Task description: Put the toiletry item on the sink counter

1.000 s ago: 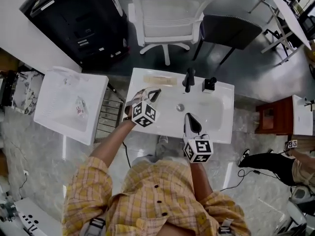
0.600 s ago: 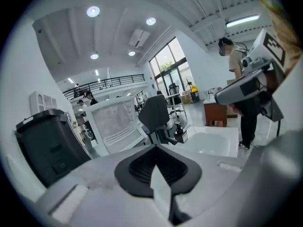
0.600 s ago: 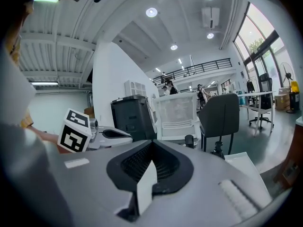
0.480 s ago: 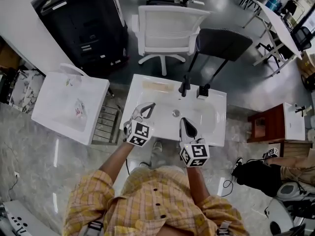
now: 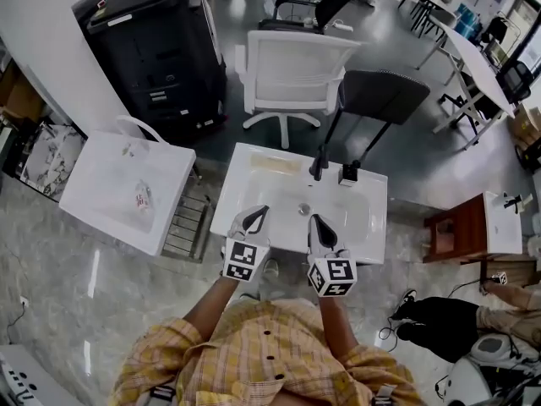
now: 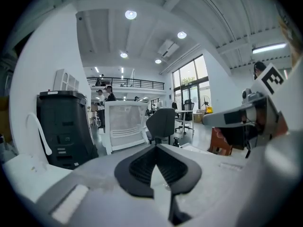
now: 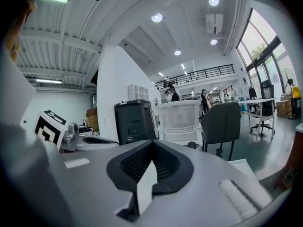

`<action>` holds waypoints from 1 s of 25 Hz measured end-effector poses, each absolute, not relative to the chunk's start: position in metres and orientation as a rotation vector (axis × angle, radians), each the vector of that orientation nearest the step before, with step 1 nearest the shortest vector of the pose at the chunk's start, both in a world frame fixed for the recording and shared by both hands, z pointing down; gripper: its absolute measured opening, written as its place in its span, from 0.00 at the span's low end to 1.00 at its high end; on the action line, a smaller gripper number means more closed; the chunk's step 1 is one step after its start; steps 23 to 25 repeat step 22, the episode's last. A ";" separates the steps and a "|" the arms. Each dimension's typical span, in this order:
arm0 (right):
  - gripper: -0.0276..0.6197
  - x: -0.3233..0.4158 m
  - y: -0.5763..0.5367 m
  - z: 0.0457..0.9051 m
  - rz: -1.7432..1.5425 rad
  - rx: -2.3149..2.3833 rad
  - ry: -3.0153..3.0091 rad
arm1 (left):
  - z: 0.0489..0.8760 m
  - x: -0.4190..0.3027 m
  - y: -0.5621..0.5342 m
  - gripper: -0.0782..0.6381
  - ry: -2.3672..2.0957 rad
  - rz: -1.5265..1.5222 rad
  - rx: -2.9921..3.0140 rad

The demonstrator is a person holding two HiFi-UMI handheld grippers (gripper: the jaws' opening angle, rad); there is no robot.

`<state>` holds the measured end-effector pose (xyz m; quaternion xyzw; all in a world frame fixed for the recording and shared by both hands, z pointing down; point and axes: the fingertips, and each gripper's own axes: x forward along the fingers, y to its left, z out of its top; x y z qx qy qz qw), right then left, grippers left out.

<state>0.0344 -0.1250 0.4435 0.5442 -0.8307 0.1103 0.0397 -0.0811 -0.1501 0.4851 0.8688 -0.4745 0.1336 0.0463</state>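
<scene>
The white sink counter (image 5: 241, 194) stands in front of me in the head view, with a black faucet (image 5: 319, 162) at its back. A flat beige toiletry item (image 5: 272, 166) lies on the counter's back left, apart from both grippers. My left gripper (image 5: 255, 216) hovers over the basin's near left edge, jaws shut and empty (image 6: 154, 149). My right gripper (image 5: 319, 223) hangs beside it over the near edge, its jaws also together with nothing between them (image 7: 151, 144).
A small black fixture (image 5: 349, 173) sits right of the faucet. Left of the sink are a wire rack (image 5: 188, 220) and a white table (image 5: 101, 201) holding a clear bag. Behind stand a black cabinet (image 5: 156, 49), a white chair (image 5: 292, 70) and a dark chair (image 5: 385, 96). A red-brown stand (image 5: 448, 225) is at right.
The left gripper has drawn back from the counter's back left, near the beige item, to the near edge and rolled. The right gripper has lifted slightly. The item stays on the counter.
</scene>
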 end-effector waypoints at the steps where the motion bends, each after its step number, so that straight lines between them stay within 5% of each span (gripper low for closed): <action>1: 0.04 0.033 -0.124 0.443 0.335 1.669 -2.547 | 0.483 -0.083 -0.147 0.11 -1.457 0.393 2.646; 25: 0.04 0.028 -0.128 0.432 0.285 1.725 -2.553 | 0.460 -0.099 -0.131 0.11 -1.511 0.258 2.660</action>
